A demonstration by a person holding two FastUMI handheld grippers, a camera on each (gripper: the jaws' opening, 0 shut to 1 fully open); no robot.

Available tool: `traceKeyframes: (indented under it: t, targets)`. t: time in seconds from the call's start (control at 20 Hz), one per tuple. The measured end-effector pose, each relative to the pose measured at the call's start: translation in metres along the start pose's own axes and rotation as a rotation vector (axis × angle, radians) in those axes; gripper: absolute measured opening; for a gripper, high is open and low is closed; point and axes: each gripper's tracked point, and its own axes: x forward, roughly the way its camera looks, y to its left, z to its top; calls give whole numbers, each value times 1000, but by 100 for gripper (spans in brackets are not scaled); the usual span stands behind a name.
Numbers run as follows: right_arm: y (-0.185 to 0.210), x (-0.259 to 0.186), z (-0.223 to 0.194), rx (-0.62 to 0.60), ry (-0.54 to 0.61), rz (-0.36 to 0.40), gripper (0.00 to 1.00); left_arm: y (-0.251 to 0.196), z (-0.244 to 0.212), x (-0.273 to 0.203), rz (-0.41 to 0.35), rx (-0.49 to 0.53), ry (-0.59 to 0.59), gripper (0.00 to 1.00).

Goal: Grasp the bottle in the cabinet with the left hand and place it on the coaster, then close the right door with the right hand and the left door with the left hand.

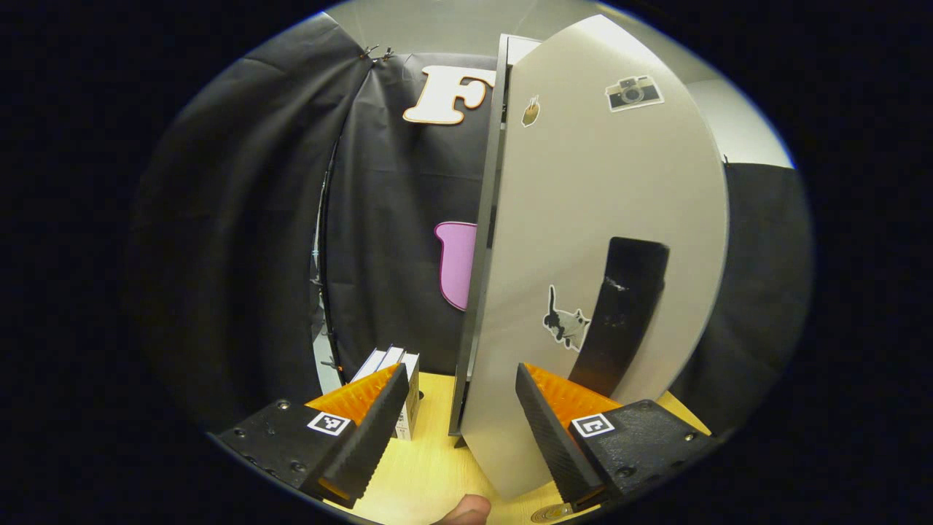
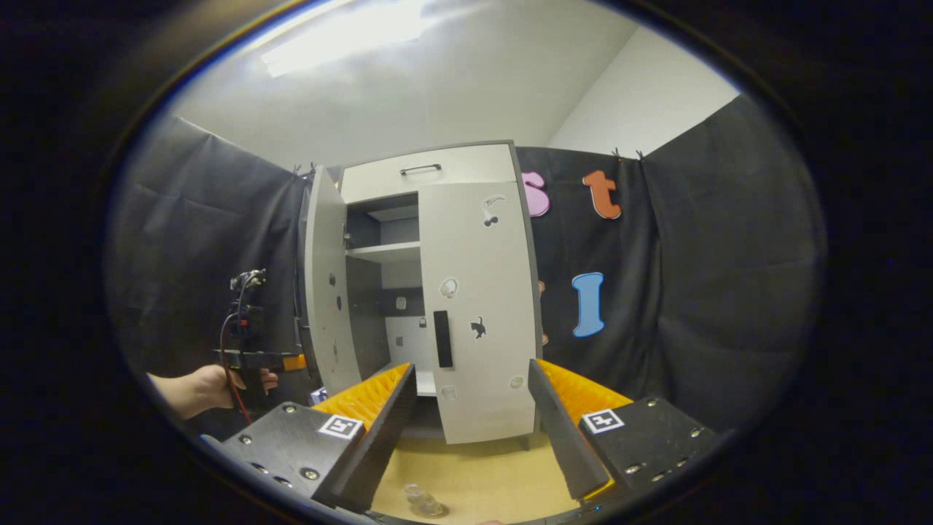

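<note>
The grey cabinet (image 2: 430, 171) stands on a wooden table. Its right door (image 2: 481, 306) is shut flat against the front, and its left door (image 2: 324, 292) stands open, swung outward. In the left gripper view that left door (image 1: 598, 219) looms close, showing stickers and a black handle (image 1: 619, 306). My left gripper (image 1: 461, 370) is open, and the door's lower edge stands between its fingers. A hand holds that left gripper (image 2: 280, 361) at the door's outer face. My right gripper (image 2: 472, 366) is open, well back from the cabinet. A small clear bottle (image 2: 421, 502) stands on the table just below it.
White boxes (image 1: 397, 364) stand on the wooden table (image 1: 430, 467) left of the open door, close to my left finger. Shelves (image 2: 383, 251) show inside the cabinet. Black cloth walls enclose the booth on all sides.
</note>
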Motion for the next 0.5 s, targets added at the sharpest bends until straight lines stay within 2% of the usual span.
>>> traceKeyframes:
  t: [0.5]
  targets:
    - [-20, -9, -9, -18, -1, -37, 94, -53, 0, 20, -50, 12, 9, 94]
